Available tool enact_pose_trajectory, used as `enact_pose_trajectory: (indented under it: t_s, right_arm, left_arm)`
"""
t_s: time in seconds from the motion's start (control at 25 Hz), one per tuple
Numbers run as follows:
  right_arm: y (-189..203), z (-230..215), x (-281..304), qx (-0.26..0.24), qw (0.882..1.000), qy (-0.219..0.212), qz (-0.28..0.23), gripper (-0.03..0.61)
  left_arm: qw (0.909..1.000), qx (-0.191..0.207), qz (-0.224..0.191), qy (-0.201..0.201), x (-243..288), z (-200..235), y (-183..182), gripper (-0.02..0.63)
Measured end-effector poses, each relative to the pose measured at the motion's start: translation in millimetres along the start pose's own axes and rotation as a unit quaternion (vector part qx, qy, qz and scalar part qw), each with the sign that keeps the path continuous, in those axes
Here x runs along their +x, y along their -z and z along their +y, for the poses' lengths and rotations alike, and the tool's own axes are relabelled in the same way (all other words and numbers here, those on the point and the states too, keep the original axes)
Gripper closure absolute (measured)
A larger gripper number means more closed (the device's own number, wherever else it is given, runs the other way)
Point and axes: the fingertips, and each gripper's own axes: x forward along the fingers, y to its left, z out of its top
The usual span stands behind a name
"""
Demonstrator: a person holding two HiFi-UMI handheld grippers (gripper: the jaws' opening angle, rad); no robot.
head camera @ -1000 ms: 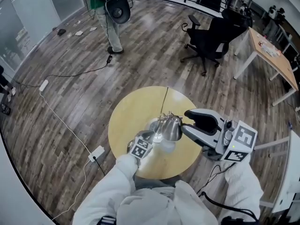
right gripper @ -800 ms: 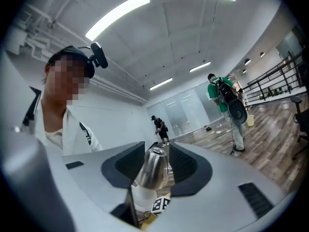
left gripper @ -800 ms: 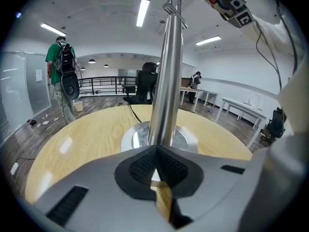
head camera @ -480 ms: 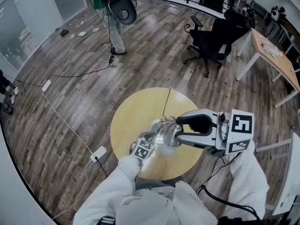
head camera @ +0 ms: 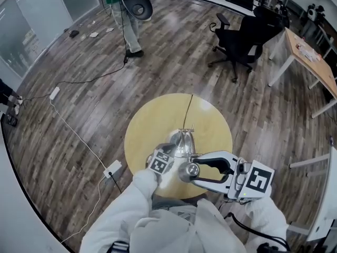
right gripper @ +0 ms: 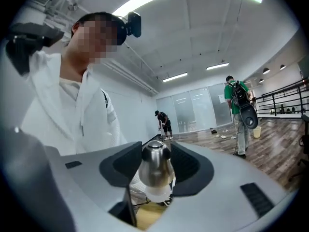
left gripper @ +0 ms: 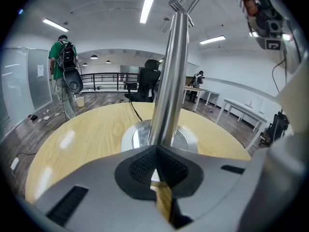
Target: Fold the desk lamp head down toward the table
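A chrome desk lamp stands on the round wooden table (head camera: 152, 125), its base (head camera: 176, 143) near the middle. My left gripper (head camera: 171, 152) is shut on the lamp's upright pole (left gripper: 166, 91) just above the base (left gripper: 137, 137). The lamp head (head camera: 188, 171) hangs low over the table's near edge. My right gripper (head camera: 190, 172) points level and closes on the head from both sides. In the right gripper view the head (right gripper: 154, 170) fills the gap between the pads. Those jaws have just been opening, with the head between them.
A black cord (head camera: 188, 109) runs from the lamp across the table's far side. A power strip (head camera: 111, 168) and white cable lie on the floor at left. An office chair (head camera: 239, 33), a wooden desk (head camera: 310, 57) and a person (head camera: 129, 4) are farther off.
The right gripper has come down toward the table's near edge, and the lamp head has swung down with it from above the base. Its jaws stand wider. The left gripper has stayed put.
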Motion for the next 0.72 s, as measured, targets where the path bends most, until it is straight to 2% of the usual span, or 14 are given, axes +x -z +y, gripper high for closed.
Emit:
enact_pose_trajectory:
  t_s: [0.12, 0.2, 0.28, 0.32, 0.36, 0.48, 0.72]
  right_arm:
    - [28, 15, 0, -0.027, 0.999, 0.009, 0.027, 0.392]
    - [62, 25, -1, -0.028, 0.995, 0.019, 0.089, 0.39]
    - [101, 33, 0, -0.033, 0.986, 0.038, 0.157, 0.388]
    - [117, 36, 3, -0.039, 0.983, 0.05, 0.171, 0.388]
    - [129, 37, 5, -0.037, 0.983, 0.061, 0.169, 0.388]
    - [155, 31, 7, 0.013, 0.987, 0.092, 0.13, 0.392]
    - [200, 6, 14, 0.055, 0.982, 0.152, 0.1, 0.441]
  left_arm:
    - [1.0, -0.006, 0.0, -0.001, 1, -1, 1, 0.615]
    - [1.0, -0.007, 0.0, -0.004, 0, -1, 1, 0.615]
    - [0.9999, -0.008, 0.0, -0.007, -1, -1, 1, 0.615]
    - [0.9999, -0.007, 0.0, -0.008, -1, -1, 0, 0.615]
    - [0.9999, -0.008, -0.001, -0.01, -1, -1, 0, 0.615]
    - [0.9999, -0.01, 0.0, -0.013, -1, -1, 0, 0.615]
    - [0.9999, -0.012, -0.001, -0.011, 0, 0, 1, 0.615]
